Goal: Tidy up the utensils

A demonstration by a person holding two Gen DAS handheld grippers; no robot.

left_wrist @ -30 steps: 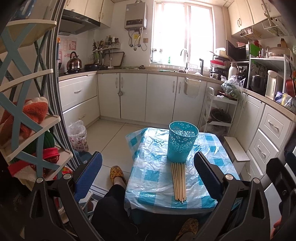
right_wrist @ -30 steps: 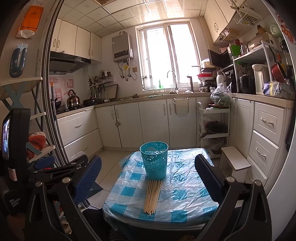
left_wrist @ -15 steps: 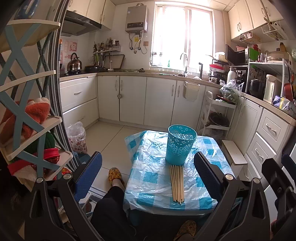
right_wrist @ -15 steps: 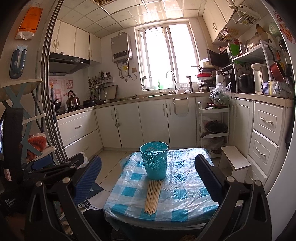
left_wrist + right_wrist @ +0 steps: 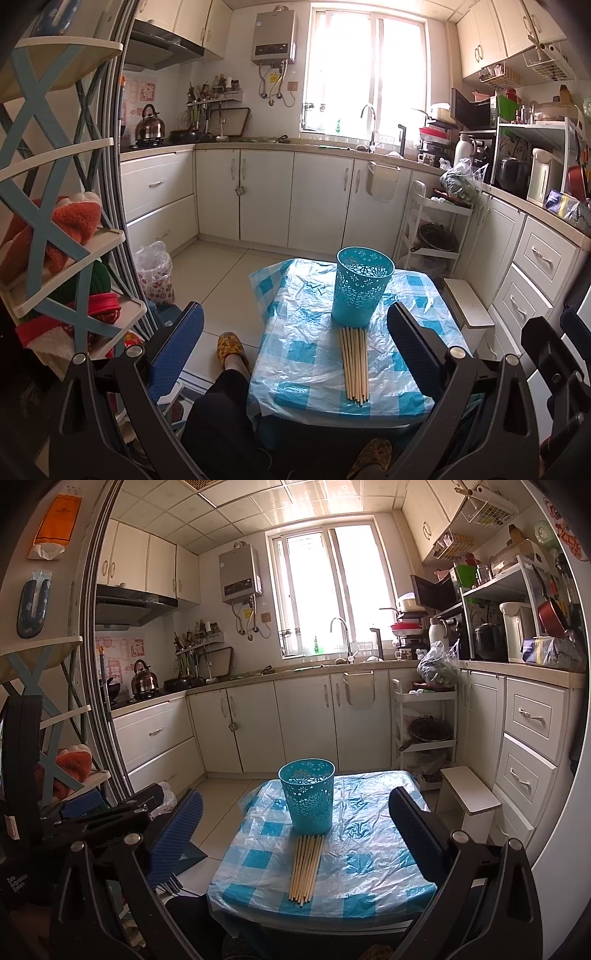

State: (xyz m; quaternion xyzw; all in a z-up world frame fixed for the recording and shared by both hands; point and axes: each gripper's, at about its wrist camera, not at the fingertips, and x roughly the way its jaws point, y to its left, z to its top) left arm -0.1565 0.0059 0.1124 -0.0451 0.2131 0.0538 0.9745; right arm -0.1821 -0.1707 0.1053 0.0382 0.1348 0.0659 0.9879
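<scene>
A bundle of wooden chopsticks (image 5: 354,363) (image 5: 306,866) lies flat on a small table (image 5: 295,354) (image 5: 369,864) covered in blue-checked plastic. A teal perforated holder (image 5: 362,288) (image 5: 309,794) stands upright just beyond the chopsticks, touching their far ends. My left gripper (image 5: 295,343) is open and held back from the table's near edge, with nothing between its fingers. My right gripper (image 5: 295,830) is also open and empty, hovering short of the table. The left gripper's body shows at the left of the right wrist view.
A shelf rack (image 5: 55,229) with towels stands close on the left. A person's leg and slipper (image 5: 231,350) sit beside the table's left side. A white stool (image 5: 469,790) and drawers (image 5: 532,738) are on the right; kitchen cabinets line the back.
Both grippers have drifted slightly; the table and holder sit a little lower and left in the left wrist view. Nothing was grasped or moved on the table.
</scene>
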